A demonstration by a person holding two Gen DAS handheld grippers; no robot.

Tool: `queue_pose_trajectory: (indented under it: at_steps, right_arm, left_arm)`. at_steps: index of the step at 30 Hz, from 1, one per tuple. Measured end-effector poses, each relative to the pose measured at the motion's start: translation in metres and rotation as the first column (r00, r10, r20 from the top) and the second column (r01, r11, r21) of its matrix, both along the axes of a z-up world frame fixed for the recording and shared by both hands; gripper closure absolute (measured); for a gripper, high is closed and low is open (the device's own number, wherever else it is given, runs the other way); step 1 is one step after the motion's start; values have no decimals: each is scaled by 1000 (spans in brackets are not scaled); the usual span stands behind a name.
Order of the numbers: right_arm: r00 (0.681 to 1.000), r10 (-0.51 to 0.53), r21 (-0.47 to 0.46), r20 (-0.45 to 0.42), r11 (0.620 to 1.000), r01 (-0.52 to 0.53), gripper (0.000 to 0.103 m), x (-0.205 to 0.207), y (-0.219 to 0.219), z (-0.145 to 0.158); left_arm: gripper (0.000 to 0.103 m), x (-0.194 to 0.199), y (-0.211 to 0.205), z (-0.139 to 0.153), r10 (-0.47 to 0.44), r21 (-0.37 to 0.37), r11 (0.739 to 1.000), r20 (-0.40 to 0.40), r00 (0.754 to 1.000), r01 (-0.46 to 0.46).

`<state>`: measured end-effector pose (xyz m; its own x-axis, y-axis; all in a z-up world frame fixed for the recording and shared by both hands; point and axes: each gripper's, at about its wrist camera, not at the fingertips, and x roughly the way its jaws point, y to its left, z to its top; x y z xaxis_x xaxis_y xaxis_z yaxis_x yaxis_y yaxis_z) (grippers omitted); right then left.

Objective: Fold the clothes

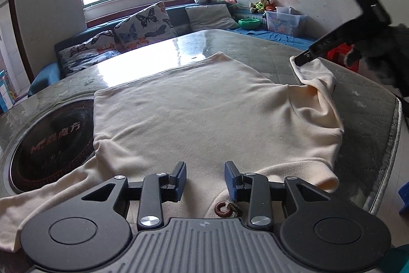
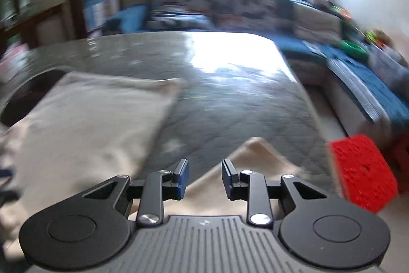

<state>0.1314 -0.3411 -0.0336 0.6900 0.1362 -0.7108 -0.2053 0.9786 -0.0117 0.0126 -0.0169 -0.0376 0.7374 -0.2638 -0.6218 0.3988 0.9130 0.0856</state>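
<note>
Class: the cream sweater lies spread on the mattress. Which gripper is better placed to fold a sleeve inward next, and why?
Probably the right gripper: from the left wrist view, its fingers sit at the cuff of the sleeve. The left gripper hovers open over the cream sweater near the collar, gripping nothing.

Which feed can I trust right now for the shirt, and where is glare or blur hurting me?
Left wrist view: sharp, the cream shirt reads clearly; window glare washes out the glossy mattress top beyond it. Right wrist view: motion-blurred throughout, shirt edges soft, a blown-out glare patch on the mattress; only the right gripper is crisp.
</note>
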Motion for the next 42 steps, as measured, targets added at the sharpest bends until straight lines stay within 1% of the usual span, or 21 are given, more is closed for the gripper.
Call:
queue_pose_trajectory:
  at_steps: [4, 6, 10, 11, 12, 13, 15, 18, 20, 23, 26, 28, 31, 34, 36, 37, 40, 42]
  right_arm:
    - [996, -89, 16, -28, 996, 89, 74, 29, -13, -13]
    - [992, -123, 9, -37, 992, 123, 72, 38, -15, -22]
    - [992, -126, -43, -16, 991, 126, 72, 42, -7, -29]
    - [993, -117, -51, -16, 992, 116, 76, 41, -5, -29]
    - [994, -105, -58, -17, 993, 104, 90, 41, -4, -29]
    - [995, -100, -62, -11, 993, 99, 96, 39, -4, -28]
    - [995, -95, -68, 5, 993, 95, 99, 35, -4, -23]
    - [996, -87, -77, 30, 993, 89, 99, 30, -5, -16]
    - [995, -79, -56, 67, 995, 82, 99, 18, -11, -3]
    - [987, -82, -33, 137, 996, 88, 99, -10, -27, 21]
    - [978, -118, -3, 173, 993, 121, 99, -37, -48, 34]
    - [971, -157, 23, 183, 988, 155, 99, -60, -66, 37]
    - [965, -220, 33, 144, 975, 218, 99, -85, -86, 28]
    - [957, -276, 11, 91, 961, 276, 97, -99, -99, 13]
    - [949, -305, -21, 85, 951, 307, 95, -105, -104, 8]
    - [949, -304, -12, 89, 952, 306, 94, -106, -104, 9]
    - [965, -246, 21, 94, 969, 245, 91, -101, -93, 12]
    - [975, -205, 31, 89, 979, 203, 86, -95, -82, 8]
  left_arm:
    - [67, -1, -2, 0, 3, 1, 1000, 0, 1000, -3]
    - [64, -1, -1, 0, 8, -1, 1000, 0, 1000, -8]
    - [63, -1, 1, 0, 14, -9, 1000, -4, 1000, -14]
    - [63, -1, 1, 0, 14, -9, 1000, -3, 1000, -14]
    - [63, -1, 0, 0, 14, -9, 1000, -2, 1000, -14]
    - [63, -2, 0, 0, 14, -9, 1000, -1, 1000, -14]
    - [63, -2, 1, 0, 16, -12, 1000, -1, 1000, -16]
    - [61, -2, 2, 0, 18, -13, 1000, -1, 1000, -18]
    - [61, -2, 2, -1, 17, -13, 1000, -1, 1000, -17]
    - [61, -2, 1, -1, 17, -13, 1000, 2, 1000, -17]
    - [61, -2, 2, -1, 19, -15, 1000, 5, 1000, -19]
    - [61, -2, 2, -2, 20, -15, 1000, 6, 1000, -20]
    - [61, -2, 2, -2, 20, -15, 1000, 8, 1000, -20]
    - [61, -2, 2, -2, 19, -12, 1000, 8, 1000, -19]
    - [61, -2, 1, -2, 17, -7, 1000, 8, 1000, -17]
    - [61, -3, 1, -1, 17, -5, 1000, 8, 1000, -17]
    - [60, -3, 1, -1, 22, -4, 1000, 9, 1000, -22]
    - [59, -3, 1, -1, 30, -5, 1000, 8, 1000, -30]
